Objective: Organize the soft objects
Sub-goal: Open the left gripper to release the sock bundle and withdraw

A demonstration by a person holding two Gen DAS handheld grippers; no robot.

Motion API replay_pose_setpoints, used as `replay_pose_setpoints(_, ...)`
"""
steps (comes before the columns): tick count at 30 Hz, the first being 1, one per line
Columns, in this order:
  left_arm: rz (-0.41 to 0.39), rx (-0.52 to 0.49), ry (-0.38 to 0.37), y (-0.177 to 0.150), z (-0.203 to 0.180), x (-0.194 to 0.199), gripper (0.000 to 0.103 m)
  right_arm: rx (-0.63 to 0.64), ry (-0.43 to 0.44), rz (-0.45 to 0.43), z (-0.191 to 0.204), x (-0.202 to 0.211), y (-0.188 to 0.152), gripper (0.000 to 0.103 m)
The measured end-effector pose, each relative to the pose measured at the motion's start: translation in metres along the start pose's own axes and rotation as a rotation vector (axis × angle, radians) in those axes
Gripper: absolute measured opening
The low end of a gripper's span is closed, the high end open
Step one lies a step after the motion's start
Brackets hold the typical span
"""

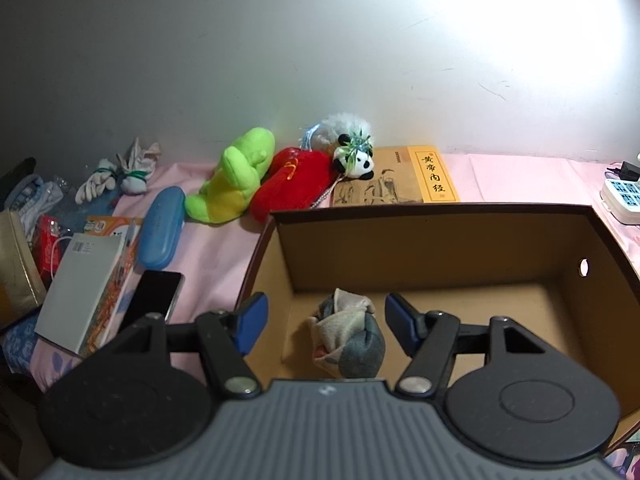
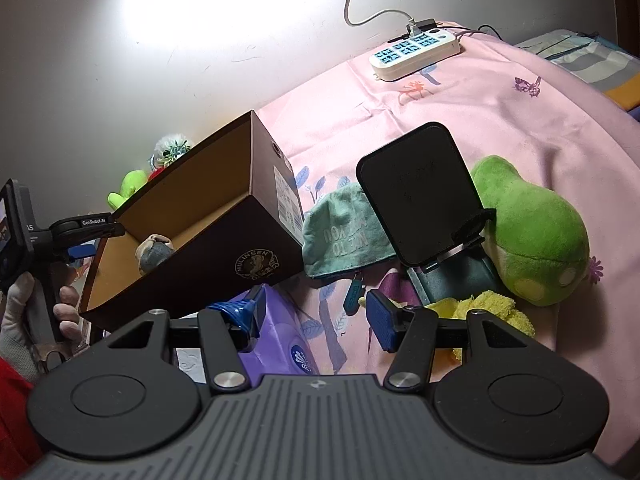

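the left gripper (image 1: 323, 322) hangs over the near end of the cardboard box (image 1: 440, 248), its blue pads spread wide with nothing pressed between them. the rolled socks (image 1: 346, 338), grey and beige, lie on the box floor below the gap, touching neither pad; the bottom of the bundle is hidden behind the gripper body. from the right wrist view the same socks show only partly over the box's near wall, and the left gripper is seen only as a black arm at the box edge, gripped by a gloved hand (image 2: 24, 312) cut off at the frame's side.

beyond the box, against the wall, lie a green plush toy (image 1: 234, 178), a red plush toy (image 1: 296, 184) and a small panda toy (image 1: 358, 160), tight together, the panda partly on a yellow book (image 1: 424, 178). a knotted white sock bundle (image 1: 120, 176) sits far left, dim and hard to read.

the right gripper (image 2: 316, 314) hovers with its pads apart and empty, above the pink cloth (image 2: 500, 120). ahead of it a teal towel (image 2: 340, 232) is partly tucked under a black phone stand (image 2: 416, 196), which also hides part of a big green plush (image 2: 532, 228). a yellow cloth (image 2: 484, 312) peeks out behind the right finger. a purple pack (image 2: 280, 336) is mostly covered by the left finger.
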State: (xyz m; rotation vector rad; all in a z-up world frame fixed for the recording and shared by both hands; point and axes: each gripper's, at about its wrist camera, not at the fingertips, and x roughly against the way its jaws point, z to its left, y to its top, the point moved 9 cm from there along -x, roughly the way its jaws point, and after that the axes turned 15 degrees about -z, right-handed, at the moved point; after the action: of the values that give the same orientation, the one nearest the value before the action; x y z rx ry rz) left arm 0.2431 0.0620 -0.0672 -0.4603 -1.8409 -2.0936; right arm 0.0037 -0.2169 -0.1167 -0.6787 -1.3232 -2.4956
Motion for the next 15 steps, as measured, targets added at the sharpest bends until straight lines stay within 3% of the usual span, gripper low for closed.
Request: replay_pose_setpoints(15,0.015,0.023,0.039,0.005,0.008,0.067,0.069,0.042,0.085,0.036,0.013,-0.001,-0.002,0.039)
